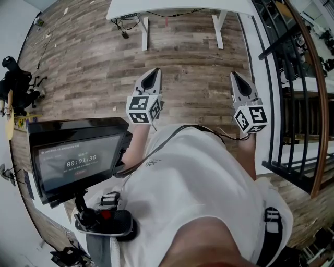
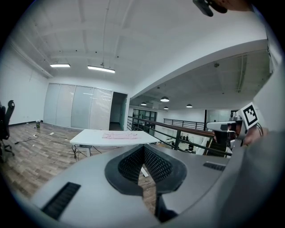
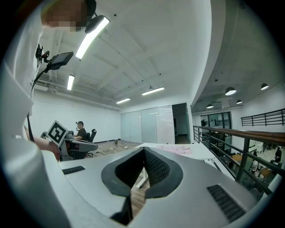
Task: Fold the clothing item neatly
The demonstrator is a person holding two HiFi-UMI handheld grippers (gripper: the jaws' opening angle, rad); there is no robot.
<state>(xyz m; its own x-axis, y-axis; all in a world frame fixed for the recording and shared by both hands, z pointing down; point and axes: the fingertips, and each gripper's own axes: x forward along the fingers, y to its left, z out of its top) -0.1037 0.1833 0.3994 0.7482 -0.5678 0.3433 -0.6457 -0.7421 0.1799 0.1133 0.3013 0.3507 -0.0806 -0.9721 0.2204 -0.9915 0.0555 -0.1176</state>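
A pale pink garment (image 2: 120, 135) lies flat on a white table (image 2: 89, 139) some way ahead; the right gripper view shows this garment (image 3: 178, 150) too. In the head view only the table's near edge (image 1: 177, 8) shows, and the garment is out of sight. My left gripper (image 1: 155, 72) and right gripper (image 1: 233, 74) are held side by side over the wooden floor, short of the table. The left gripper (image 2: 143, 147) is shut with nothing in it. The right gripper (image 3: 143, 150) is likewise shut and empty.
A black screen with a timer (image 1: 75, 159) is mounted at my left hip. A black railing (image 1: 292, 104) runs along the right. Cables (image 1: 128, 23) hang under the table. A black chair (image 1: 15, 78) stands far left, and a seated person (image 3: 81, 132) is in the background.
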